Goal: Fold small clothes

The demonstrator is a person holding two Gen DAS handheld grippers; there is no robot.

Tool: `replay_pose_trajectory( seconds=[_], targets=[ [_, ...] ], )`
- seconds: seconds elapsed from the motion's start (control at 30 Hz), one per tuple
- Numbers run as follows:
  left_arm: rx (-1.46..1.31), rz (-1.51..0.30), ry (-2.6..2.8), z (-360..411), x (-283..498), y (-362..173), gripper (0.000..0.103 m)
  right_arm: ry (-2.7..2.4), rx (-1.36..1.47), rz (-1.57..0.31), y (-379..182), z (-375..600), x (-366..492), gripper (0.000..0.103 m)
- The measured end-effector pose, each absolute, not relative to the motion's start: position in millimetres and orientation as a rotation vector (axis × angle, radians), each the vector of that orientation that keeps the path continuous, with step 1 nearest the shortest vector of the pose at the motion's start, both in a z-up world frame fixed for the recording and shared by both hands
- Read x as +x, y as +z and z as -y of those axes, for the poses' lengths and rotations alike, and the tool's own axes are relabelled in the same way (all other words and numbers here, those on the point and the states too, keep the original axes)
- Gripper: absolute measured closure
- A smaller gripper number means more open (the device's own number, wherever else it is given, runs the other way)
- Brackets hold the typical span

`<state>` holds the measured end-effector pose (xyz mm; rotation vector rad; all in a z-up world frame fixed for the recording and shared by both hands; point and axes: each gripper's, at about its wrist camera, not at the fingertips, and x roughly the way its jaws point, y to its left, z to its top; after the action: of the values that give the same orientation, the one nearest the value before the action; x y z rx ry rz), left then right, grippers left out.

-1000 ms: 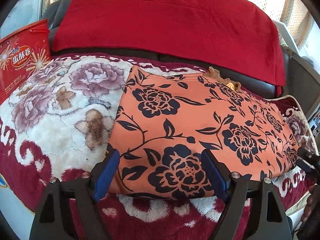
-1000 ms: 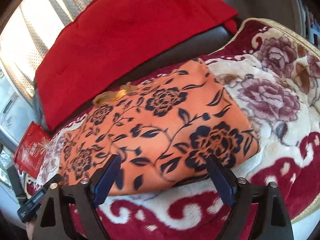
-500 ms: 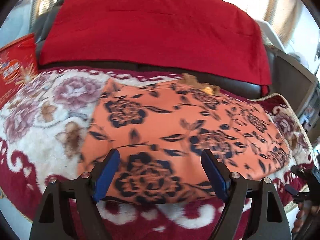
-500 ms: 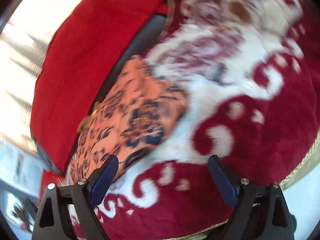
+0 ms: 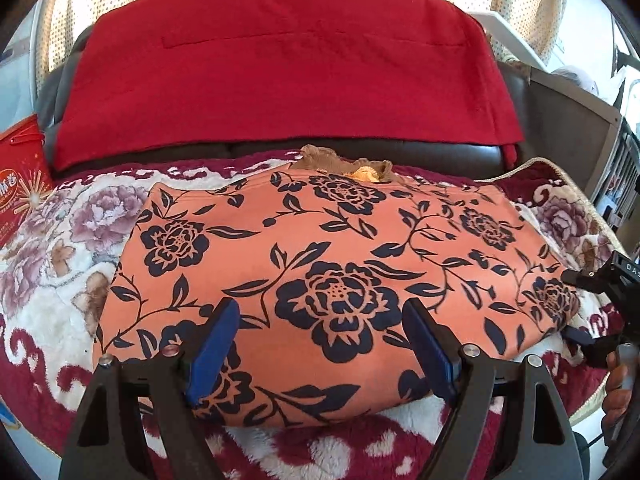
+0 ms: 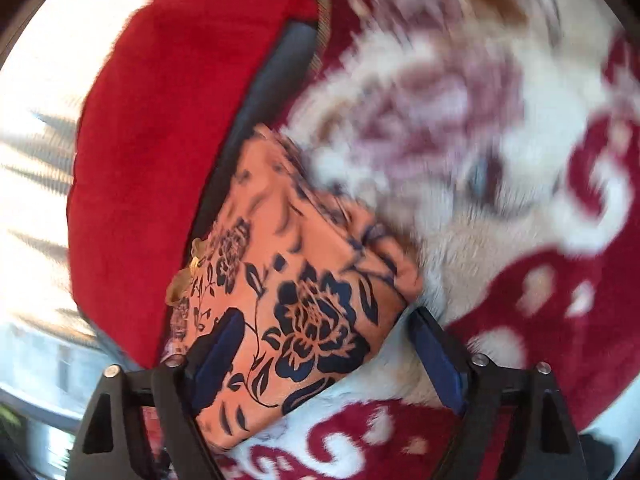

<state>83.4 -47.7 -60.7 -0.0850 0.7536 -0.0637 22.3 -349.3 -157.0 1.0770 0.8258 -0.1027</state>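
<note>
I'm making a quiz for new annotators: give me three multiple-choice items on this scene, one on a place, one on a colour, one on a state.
1. Where does the orange garment lie?
A. on the floral blanket
B. on the red cloth
C. in the red box

2. What colour is the garment's flower print?
A. white
B. dark navy
C. green

3. How does the left hand-held gripper stand?
A. shut on the garment
B. open over its near edge
C. shut on the blanket

Answers: 1 A, blanket shows all round the garment; 2 B, dark blooms and leaves on orange; 3 B, its blue fingers stand wide apart with the cloth flat between them.
</note>
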Motion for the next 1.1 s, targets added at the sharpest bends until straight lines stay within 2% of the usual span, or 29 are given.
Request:
replay_pose_trajectory(
  seconds=[0.07,0.13,0.17,0.2,0.23,0.27,0.3,0.4,0.5,0.57,0.67,0.77,0.93,1.0,1.1],
  targets=[
    [-0.1,-0.763,-0.054,45,85,-61,0.019,-0.111,1.058,-0.805,-154,351,24,0.022],
    [-0.144,-0.777,-0.038,39,86,-59,0.019,-0.131,1.005,-0.812,-152,351,33,0.036],
    [-0.153,-0.766,-0.023,37,86,-58,0.019,-0.151,0.945,-0.82,-151,351,39,0.054],
    [-0.139,-0.759,0.007,37,87,-59,0.019,-0.173,0.895,-0.84,-153,351,46,0.066],
    [-0.111,-0.777,0.034,39,90,-62,0.019,-0.173,0.881,-0.849,-156,352,50,0.067],
    [-0.07,-0.851,0.044,43,99,-75,0.019,-0.17,0.864,-0.852,-154,352,54,0.075],
    [-0.041,-0.965,0.016,47,110,-93,0.019,-0.158,0.832,-0.863,-148,348,58,0.09],
    [-0.138,-0.941,-0.022,34,108,-87,0.018,-0.157,0.714,-0.83,-107,324,70,0.091],
    [-0.257,-0.833,-0.007,3,96,-68,0.018,-0.093,0.558,-0.723,-43,278,80,0.092],
    [-0.356,-0.749,0.068,-32,86,-56,0.018,-0.003,0.434,-0.654,0,224,85,0.092],
    [-0.461,-0.655,0.217,-84,71,-49,0.018,0.129,0.27,-0.593,30,144,82,0.092],
    [-0.551,-0.626,0.346,-132,59,-53,0.018,0.248,0.152,-0.639,10,66,86,0.092],
    [-0.646,-0.649,0.404,-176,47,-69,0.018,0.306,0.019,-0.96,-104,-7,119,0.092],
    [-0.655,-0.629,0.41,-181,38,-66,0.018,0.302,0.05,-0.92,-92,-7,115,0.092],
    [-0.678,-0.604,0.422,-190,33,-64,0.018,0.323,0.077,-0.806,-38,-8,111,0.092]
  ],
)
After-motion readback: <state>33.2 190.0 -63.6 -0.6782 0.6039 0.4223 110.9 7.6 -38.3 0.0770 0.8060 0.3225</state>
